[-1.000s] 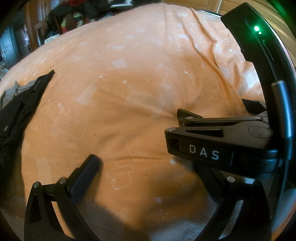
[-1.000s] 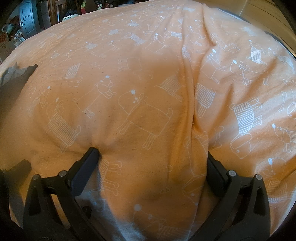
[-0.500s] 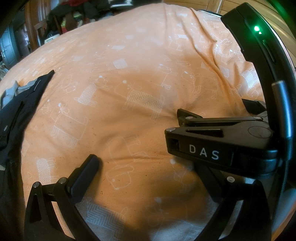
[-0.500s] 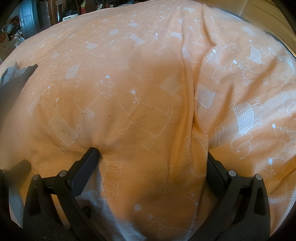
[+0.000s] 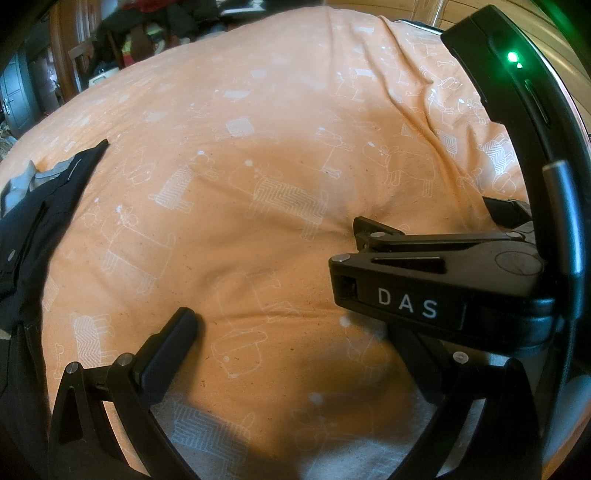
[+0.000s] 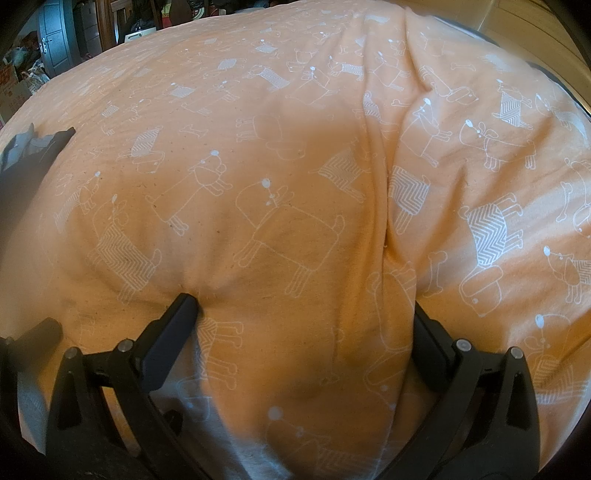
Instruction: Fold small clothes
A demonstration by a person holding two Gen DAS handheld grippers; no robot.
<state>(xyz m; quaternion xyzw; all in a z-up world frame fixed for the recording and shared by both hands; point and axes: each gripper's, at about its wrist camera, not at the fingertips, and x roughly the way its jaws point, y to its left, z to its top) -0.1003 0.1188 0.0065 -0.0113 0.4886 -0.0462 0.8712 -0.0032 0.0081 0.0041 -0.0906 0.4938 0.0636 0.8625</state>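
A dark garment (image 5: pixel 33 221) with a grey collar lies flat at the left edge of the orange dog-print bedcover (image 5: pixel 258 155). In the right wrist view the dark garment (image 6: pixel 33 158) shows only as a corner at far left. My left gripper (image 5: pixel 295 328) is open over bare bedcover, well to the right of the garment. Its right finger is hidden behind a black housing marked DAS (image 5: pixel 436 284), which belongs to the other gripper. My right gripper (image 6: pixel 301 306) is open, both fingers pressed into the bedcover (image 6: pixel 295 166) with a bulge of cover between them.
The bedcover has a long crease (image 6: pixel 384 184) running away from the right gripper. Room clutter and a dark door (image 5: pixel 14 99) lie beyond the far left side of the bed. A pale wooden surface (image 6: pixel 535 33) borders the bed at far right.
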